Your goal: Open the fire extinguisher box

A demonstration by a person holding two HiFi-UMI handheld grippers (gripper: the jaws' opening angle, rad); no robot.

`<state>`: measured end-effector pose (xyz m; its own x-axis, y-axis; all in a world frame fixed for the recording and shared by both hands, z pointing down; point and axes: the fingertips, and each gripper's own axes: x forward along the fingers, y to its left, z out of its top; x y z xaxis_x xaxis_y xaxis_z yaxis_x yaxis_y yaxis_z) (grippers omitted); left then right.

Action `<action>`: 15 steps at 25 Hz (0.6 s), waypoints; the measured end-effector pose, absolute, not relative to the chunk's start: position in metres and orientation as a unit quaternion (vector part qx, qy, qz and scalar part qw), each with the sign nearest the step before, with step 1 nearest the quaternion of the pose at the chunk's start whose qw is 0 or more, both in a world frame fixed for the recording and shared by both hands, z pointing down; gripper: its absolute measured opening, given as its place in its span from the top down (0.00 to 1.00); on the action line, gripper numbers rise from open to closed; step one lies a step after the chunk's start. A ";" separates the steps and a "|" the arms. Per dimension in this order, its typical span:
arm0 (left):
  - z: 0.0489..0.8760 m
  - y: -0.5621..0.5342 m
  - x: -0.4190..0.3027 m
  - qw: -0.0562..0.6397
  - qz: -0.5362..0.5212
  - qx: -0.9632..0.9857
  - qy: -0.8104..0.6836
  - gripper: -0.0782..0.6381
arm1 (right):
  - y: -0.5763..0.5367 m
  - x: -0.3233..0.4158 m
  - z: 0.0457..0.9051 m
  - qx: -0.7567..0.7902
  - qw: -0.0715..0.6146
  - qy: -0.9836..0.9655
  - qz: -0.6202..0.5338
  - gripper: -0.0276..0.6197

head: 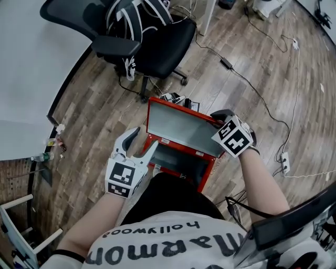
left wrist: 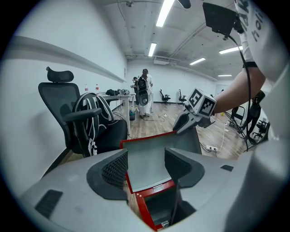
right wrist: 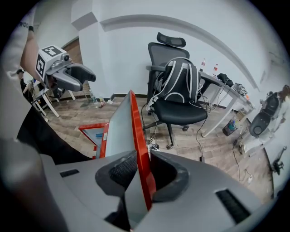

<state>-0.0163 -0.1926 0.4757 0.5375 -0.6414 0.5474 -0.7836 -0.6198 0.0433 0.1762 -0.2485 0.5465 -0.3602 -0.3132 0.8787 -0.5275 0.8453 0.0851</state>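
The left gripper point(head: 143, 141) hangs just in front of the red box point(head: 181, 167). Its jaws are spread, with nothing between them. The box sits on the floor, close to the person's knees, and its lid point(head: 184, 128) is already standing up. The right gripper point(head: 217, 120) pinches the lid's top edge near the corner, with one jaw on the grey inside and one on the red outside.

The lid looks like thin, hard metal. It should swing without bending, but it is smooth and might slip. That edge looks like a good place to hold.

The wood floor point(head: 100, 105) is flat, so the box should stay put. Behind the box are a black chair point(head: 163, 52) with a backpack point(head: 134, 13), a long cable point(head: 257, 92) and a white table point(head: 31, 58).
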 end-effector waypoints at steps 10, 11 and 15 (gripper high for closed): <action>0.480 -0.182 -0.026 0.156 0.244 0.855 -0.431 0.56 | -0.254 0.180 0.557 0.269 0.511 -0.812 0.082 0.82; 0.480 -0.181 -0.028 0.157 0.244 0.853 -0.434 0.56 | -0.255 0.181 0.558 0.268 0.512 -0.812 0.083 0.82; 0.482 -0.180 -0.035 0.163 0.242 0.846 -0.446 0.56 | -0.259 0.182 0.563 0.263 0.512 -0.813 0.088 0.83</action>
<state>-0.0349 -0.1803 0.4823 0.4850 -0.6753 0.5556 -0.8336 -0.5491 0.0603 0.1822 -0.2588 0.5634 -0.3371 -0.3366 0.8792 -0.5177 0.8463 0.1255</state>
